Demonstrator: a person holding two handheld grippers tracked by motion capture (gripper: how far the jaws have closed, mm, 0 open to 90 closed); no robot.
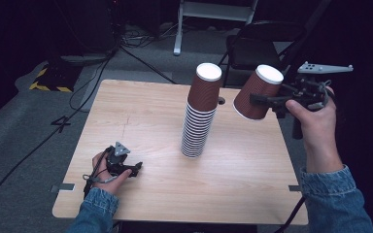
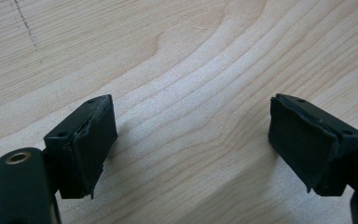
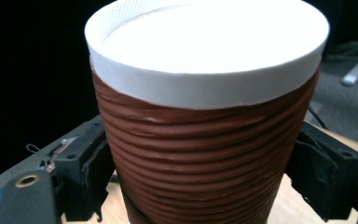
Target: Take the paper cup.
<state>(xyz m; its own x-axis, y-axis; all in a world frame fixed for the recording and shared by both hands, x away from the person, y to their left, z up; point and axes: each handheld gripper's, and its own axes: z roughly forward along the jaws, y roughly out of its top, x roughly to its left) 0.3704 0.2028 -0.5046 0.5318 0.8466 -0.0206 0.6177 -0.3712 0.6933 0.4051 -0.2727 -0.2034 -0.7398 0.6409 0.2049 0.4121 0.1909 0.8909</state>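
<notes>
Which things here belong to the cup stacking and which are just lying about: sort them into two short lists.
In the job:
- brown paper cup, tilted, clamped in the right gripper
- stack of upturned cups on the table
- left gripper, open, low over the table

Lying about:
- folding chair
- floor cables

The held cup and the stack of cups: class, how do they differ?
The held cup is single, lifted off the table and tilted in the right gripper; the stack of cups is many nested, standing upright on the table, ungripped. Both are brown, ribbed, upside down, white bases up.
</notes>
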